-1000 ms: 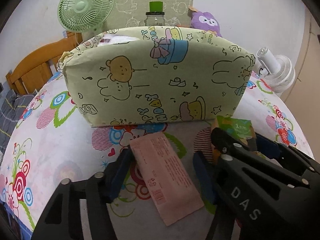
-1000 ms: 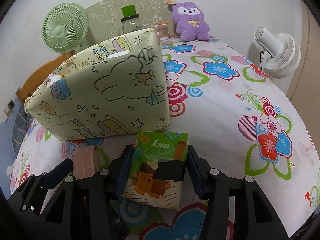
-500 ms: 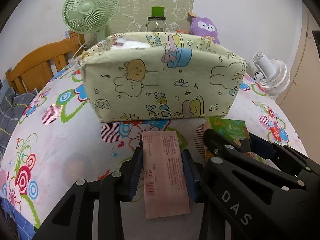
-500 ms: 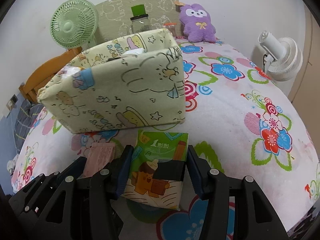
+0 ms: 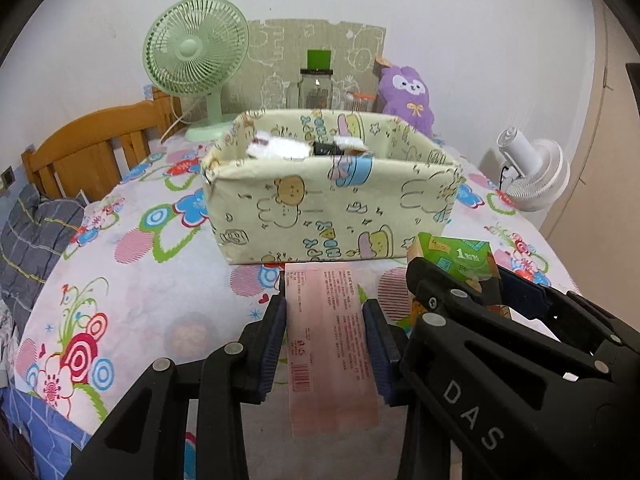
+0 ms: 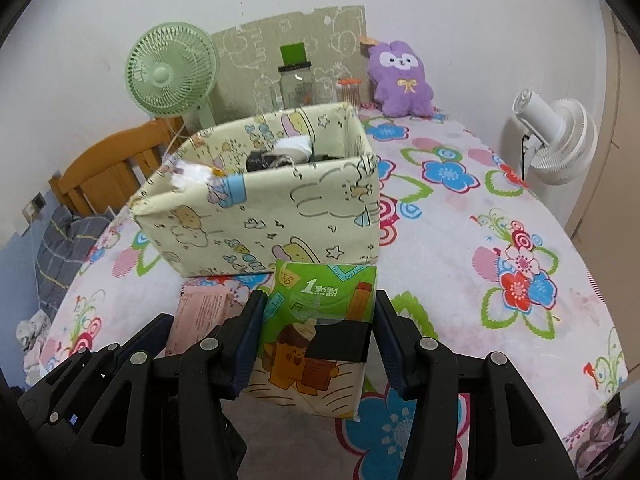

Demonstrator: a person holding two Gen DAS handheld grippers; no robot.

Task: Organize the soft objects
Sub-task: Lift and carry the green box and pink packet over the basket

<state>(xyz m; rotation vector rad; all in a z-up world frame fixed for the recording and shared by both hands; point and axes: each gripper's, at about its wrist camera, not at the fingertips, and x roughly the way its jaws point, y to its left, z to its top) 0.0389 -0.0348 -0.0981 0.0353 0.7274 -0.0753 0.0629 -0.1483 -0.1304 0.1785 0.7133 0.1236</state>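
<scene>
My left gripper (image 5: 325, 312) is shut on a pink tissue pack (image 5: 330, 344) and holds it lifted in front of a pale yellow cartoon-print fabric box (image 5: 320, 208). My right gripper (image 6: 318, 308) is shut on a green tissue pack (image 6: 320, 328), also lifted, just before the box (image 6: 276, 212). White and dark soft items lie inside the box (image 6: 288, 150). The green pack (image 5: 460, 256) and right gripper show at the right of the left wrist view; the pink pack (image 6: 200, 312) shows at the left of the right wrist view.
The box stands on a floral tablecloth (image 6: 460, 216). Behind it are a green fan (image 5: 196, 52), a glass jar (image 5: 316, 88) and a purple plush (image 6: 400, 80). A white fan (image 6: 556, 144) is at the right edge, a wooden chair (image 5: 92, 140) at the left.
My left gripper closed on the pink pack, straightened it and lifted it. Both grippers rose with their packs, so the box's open top and contents came into view.
</scene>
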